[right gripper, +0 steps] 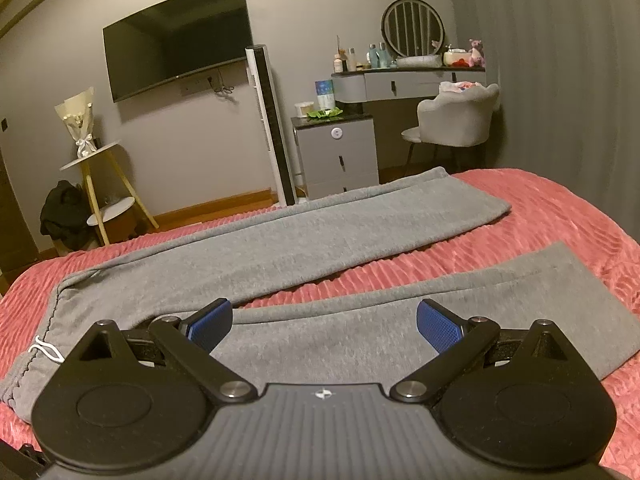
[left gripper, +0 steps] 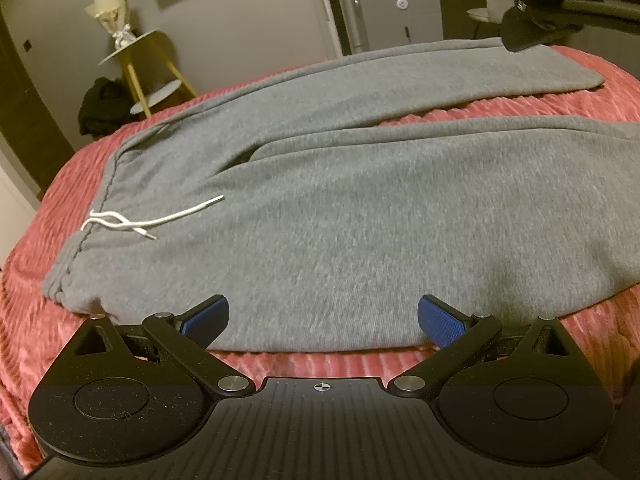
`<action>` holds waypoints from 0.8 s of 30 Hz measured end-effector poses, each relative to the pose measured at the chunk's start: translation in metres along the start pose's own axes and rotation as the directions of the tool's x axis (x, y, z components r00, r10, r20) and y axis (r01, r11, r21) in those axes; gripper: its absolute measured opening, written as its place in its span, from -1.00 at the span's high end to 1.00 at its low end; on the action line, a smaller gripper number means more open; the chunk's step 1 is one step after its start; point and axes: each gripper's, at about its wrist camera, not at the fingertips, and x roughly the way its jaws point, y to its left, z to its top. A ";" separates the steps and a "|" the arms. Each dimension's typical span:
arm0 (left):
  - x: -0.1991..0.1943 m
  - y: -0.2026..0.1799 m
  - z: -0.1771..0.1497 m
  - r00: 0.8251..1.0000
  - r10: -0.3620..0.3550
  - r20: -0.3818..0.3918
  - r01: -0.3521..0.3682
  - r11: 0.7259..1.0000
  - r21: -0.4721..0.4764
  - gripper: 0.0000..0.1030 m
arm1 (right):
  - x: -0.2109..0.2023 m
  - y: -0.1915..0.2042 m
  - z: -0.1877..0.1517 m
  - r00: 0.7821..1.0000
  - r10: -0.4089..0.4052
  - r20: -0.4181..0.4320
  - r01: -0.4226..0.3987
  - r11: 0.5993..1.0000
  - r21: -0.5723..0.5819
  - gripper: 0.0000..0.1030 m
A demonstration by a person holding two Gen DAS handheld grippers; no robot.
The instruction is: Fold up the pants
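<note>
Grey sweatpants lie flat on a pink ribbed bedspread, waistband at the left with a white drawstring, both legs running right and spread apart. My left gripper is open just over the near edge of the hip area, blue pads wide apart with nothing between them. In the right wrist view the same pants stretch across the bed, and my right gripper hangs open above the near leg, holding nothing. The right gripper's body shows at the top right of the left wrist view.
Past the bed stand a yellow-legged side table with a bouquet, a dark bag on the floor, a wall TV, a tower fan, a grey cabinet and a vanity with chair.
</note>
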 end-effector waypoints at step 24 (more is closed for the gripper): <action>0.005 0.020 0.010 1.000 0.009 -0.003 -0.009 0.998 -0.061 -1.00 | 0.007 -0.005 -0.006 0.999 -0.014 -0.039 0.014 1.000 -0.009 -0.92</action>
